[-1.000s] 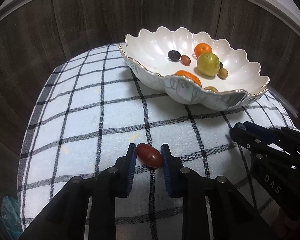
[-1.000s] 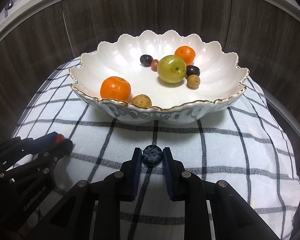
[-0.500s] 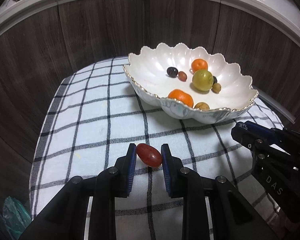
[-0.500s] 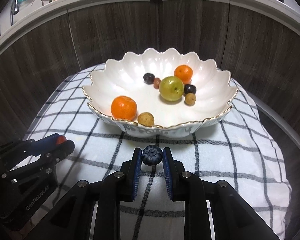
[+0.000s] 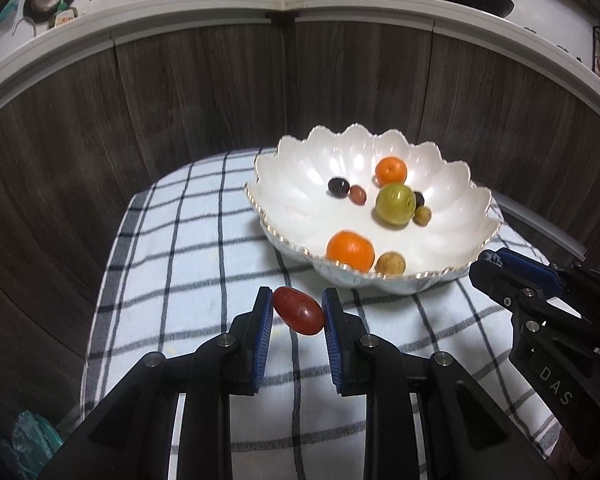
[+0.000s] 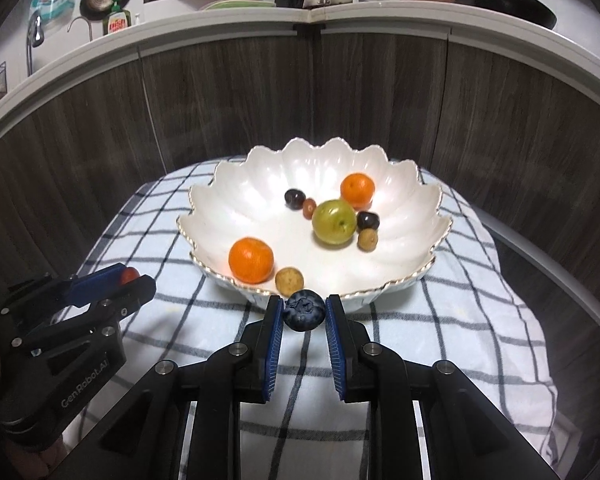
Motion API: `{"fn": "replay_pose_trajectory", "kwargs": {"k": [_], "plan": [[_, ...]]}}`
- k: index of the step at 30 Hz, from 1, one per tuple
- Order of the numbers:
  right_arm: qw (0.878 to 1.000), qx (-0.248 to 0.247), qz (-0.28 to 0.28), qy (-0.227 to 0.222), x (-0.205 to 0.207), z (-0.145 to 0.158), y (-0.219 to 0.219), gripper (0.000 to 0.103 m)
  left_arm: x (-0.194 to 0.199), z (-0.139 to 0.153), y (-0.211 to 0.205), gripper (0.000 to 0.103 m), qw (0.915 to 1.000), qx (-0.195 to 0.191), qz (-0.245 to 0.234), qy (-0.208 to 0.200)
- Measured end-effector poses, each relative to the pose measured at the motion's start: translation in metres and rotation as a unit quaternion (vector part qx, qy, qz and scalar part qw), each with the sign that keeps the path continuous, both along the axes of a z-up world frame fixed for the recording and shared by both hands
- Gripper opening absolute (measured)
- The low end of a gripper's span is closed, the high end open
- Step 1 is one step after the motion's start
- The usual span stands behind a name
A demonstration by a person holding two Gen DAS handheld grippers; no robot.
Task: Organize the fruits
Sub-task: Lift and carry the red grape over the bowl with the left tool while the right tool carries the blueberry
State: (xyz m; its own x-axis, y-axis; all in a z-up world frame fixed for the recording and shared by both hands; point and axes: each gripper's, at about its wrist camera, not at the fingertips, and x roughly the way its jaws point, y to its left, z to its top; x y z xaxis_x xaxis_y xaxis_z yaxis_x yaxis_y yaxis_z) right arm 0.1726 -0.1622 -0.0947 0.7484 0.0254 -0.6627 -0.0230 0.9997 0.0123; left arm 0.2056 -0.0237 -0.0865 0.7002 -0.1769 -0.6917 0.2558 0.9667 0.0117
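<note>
Checked cloth (image 5: 188,240) over desk, dark wood panelling behind. Left tool (image 5: 296,312) clamps red grape tomato (image 5: 299,310); right tool (image 6: 303,314) clamps blueberry (image 6: 304,310). Both short of scalloped bowl (image 6: 236,192)'s near rim. Advice: clear rim, release low over bare porcelain.

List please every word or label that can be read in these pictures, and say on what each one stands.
"DAS": on the body of the right gripper, seen from the left wrist view.
"GenRobot.AI": on the body of the left gripper, seen from the right wrist view.
Label on the green bottle on the counter: too blurred to read.
Nothing else carries readable text.
</note>
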Motion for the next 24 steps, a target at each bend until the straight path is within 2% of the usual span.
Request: {"fn": "replay_pose_trajectory", "kwargs": {"k": [11, 24], "plan": [[1.0, 0.002, -0.02, -0.022, 0.01, 0.025, -0.011, 0.023, 0.02, 0.02, -0.014, 0.025, 0.9998, -0.001, -0.018, -0.011], [0.999, 0.012, -0.045, -0.019, 0.038, 0.036, -0.023, 0.023, 0.06, 0.031, -0.021, 0.026, 0.9995, -0.006, -0.029, -0.007]]}}
